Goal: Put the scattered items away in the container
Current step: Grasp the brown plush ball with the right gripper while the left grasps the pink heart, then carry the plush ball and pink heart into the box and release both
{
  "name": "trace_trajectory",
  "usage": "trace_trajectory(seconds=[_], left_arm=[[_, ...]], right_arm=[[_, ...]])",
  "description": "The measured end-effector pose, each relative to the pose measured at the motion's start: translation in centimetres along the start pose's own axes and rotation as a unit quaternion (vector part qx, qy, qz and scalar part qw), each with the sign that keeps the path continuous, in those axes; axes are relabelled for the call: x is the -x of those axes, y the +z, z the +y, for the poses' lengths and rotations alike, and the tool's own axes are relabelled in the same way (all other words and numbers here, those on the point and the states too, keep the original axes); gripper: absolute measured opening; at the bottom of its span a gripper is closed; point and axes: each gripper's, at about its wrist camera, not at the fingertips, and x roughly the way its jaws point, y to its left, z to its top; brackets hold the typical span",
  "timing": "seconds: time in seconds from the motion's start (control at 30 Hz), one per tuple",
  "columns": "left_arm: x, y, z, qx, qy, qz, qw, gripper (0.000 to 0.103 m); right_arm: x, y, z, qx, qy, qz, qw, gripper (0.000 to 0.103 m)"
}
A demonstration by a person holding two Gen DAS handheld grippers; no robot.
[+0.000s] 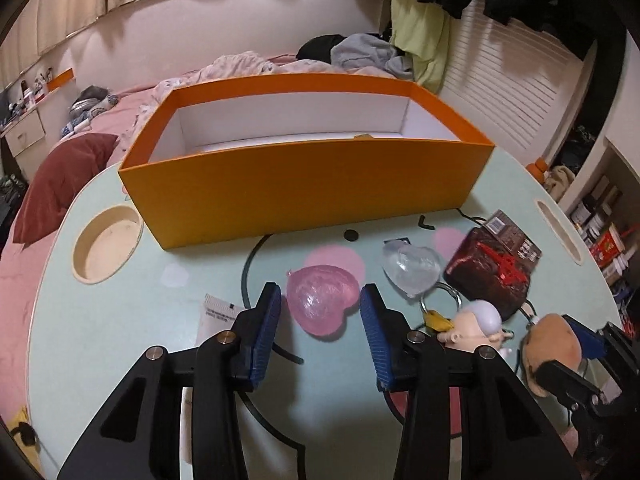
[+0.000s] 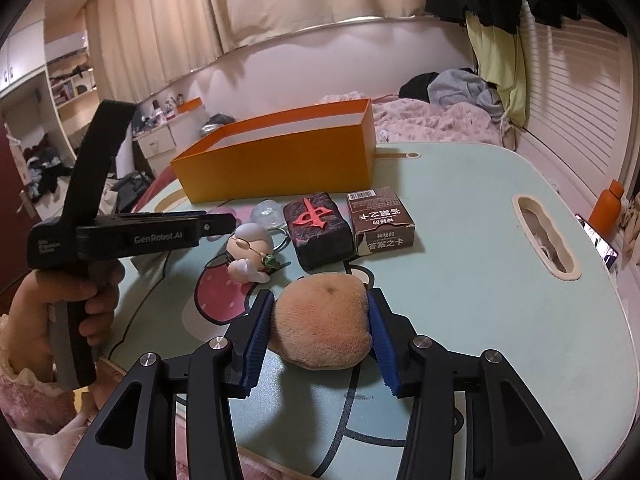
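Nearest us, our right gripper point(image 2: 320, 332) is clamped on the squishy tan plush ball point(image 2: 326, 320), while our left gripper point(image 1: 320, 312) sits apart around the translucent pink heart-shaped jelly toy point(image 1: 322, 304), pads not quite pressing. Both rest on the pale green tabletop point(image 1: 132, 320), and the open orange cardboard box point(image 1: 304, 192) lies straight ahead past the heart, long side facing us.

The near wall of the open orange cardboard box point(image 1: 304, 184) hides most of its floor; a small yellowish object point(image 1: 362, 136) inside shows only its tip. The translucent pink heart-shaped piece point(image 2: 219, 211) appears largely masked by the black handheld left gripper point(image 2: 234, 220).
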Motion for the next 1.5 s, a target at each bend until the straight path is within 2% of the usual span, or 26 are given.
trace_trajectory(seconds=[0.07, 0.17, 0.2, 0.27, 0.4, 0.67, 0.9, 1.07, 1.17, 1.27, 1.5], left_arm=[[-0.3, 0.3, 0.0, -0.001, 0.009, 0.002, 1.0000, 0.043], [-0.3, 0.8, -0.3, -0.010, -0.003, 0.010, 0.9999, 0.043], [-0.3, 0.8, -0.4, -0.016, 0.002, 0.011, 0.9998, 0.039], [-0.2, 0.7, -0.7, -0.024, 0.004, 0.010, 0.9997, 0.039], [0.3, 0.4, -0.4, -0.019, -0.015, 0.001, 0.9997, 0.039], [5.5, 0.4, 0.7, -0.002, -0.064, -0.060, 0.9961, 0.039], [9.4, 4.0, 2.5, -0.002, -0.054, -0.122, 0.9910, 0.039], [8.0, 7.7, 4.8, 0.012, -0.048, -0.126, 0.9908, 0.039], [5.7, 9.5, 6.2, 0.023, -0.039, -0.117, 0.9921, 0.039], [3.3, 10.4, 7.1, 0.029, -0.035, -0.099, 0.9941, 0.039], [-0.2, 11.0, 7.7, 0.044, -0.045, -0.069, 0.9956, 0.039]], right_arm=[[0.0, 0.0, 0.0, 0.000, 0.000, 0.000, 1.000, 0.046], [0.0, 0.0, 0.0, 0.000, 0.001, 0.001, 1.000, 0.046], [0.1, 0.0, 0.0, 0.000, 0.002, 0.001, 1.000, 0.046], [0.1, -0.1, 0.0, -0.001, 0.002, 0.002, 1.000, 0.046], [0.2, -0.1, 0.0, -0.001, 0.002, 0.001, 1.000, 0.046], [1.2, 0.9, 0.0, 0.004, 0.000, -0.019, 1.000, 0.044], [2.5, 5.8, 0.5, 0.011, 0.028, -0.071, 0.997, 0.044], [0.7, 11.6, 1.7, 0.018, 0.040, -0.099, 0.994, 0.044], [-2.2, 14.9, 1.9, 0.006, 0.053, -0.083, 0.995, 0.044], [-5.8, 17.4, 1.1, -0.012, 0.066, -0.047, 0.997, 0.044], [-11.1, 19.7, -0.9, -0.057, 0.113, 0.029, 0.992, 0.045]])
